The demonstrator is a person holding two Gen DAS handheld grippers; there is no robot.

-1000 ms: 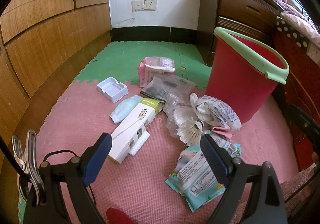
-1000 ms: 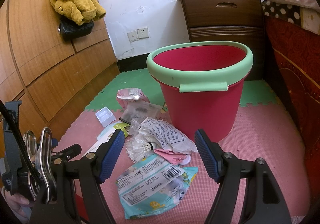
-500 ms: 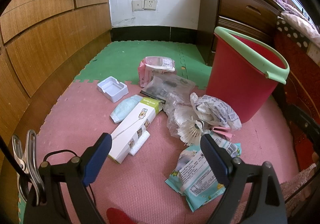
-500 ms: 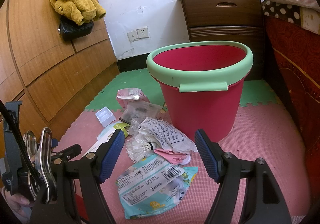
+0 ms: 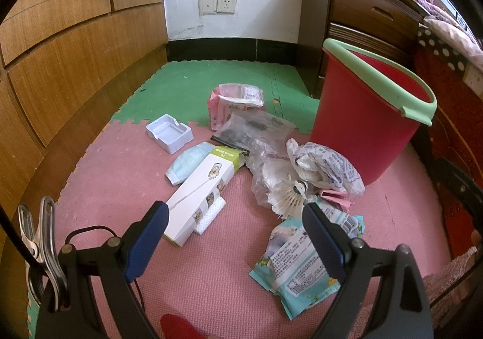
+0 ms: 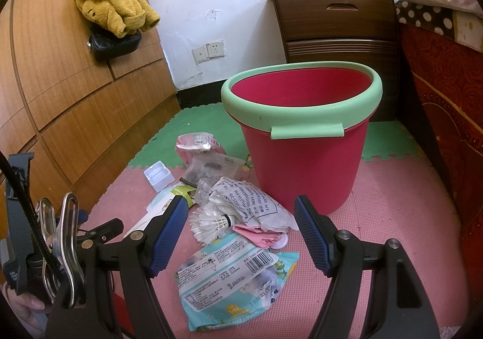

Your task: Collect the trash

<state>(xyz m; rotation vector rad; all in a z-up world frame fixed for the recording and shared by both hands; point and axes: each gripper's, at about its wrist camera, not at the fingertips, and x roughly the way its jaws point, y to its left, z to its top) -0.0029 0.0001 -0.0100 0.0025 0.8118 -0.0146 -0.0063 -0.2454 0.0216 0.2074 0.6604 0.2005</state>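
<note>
Left wrist view: the left gripper hangs above a pink foam floor mat, its blue-padded fingers spread wide with nothing between them. Litter lies scattered ahead. A long white box points toward the left finger, its near end just beyond that fingertip. A pale blue face mask lies touching the box's far left side, and a small white plastic tray sits farther back on its own. A pink packet lies at the seam with the green mat — this view shows it in full. A teal snack bag lies under the right finger, partly hidden by it. A shuttlecock rests just beyond that fingertip, beside a crumpled printed bag. The red bucket with a green rim stands upright at the right, behind the pile.

Right wrist view: the right gripper is likewise open and empty. Here the bucket stands straight ahead and its inside wall is visible. The teal snack bag lies low between the fingers, shown whole, barcode up. The shuttlecock and a small pink scrap lie between the fingertips, farther along the mat. Only this view shows a yellow towel hanging over a black pouch on the wooden wall, and a hand at the lower left edge.
</note>
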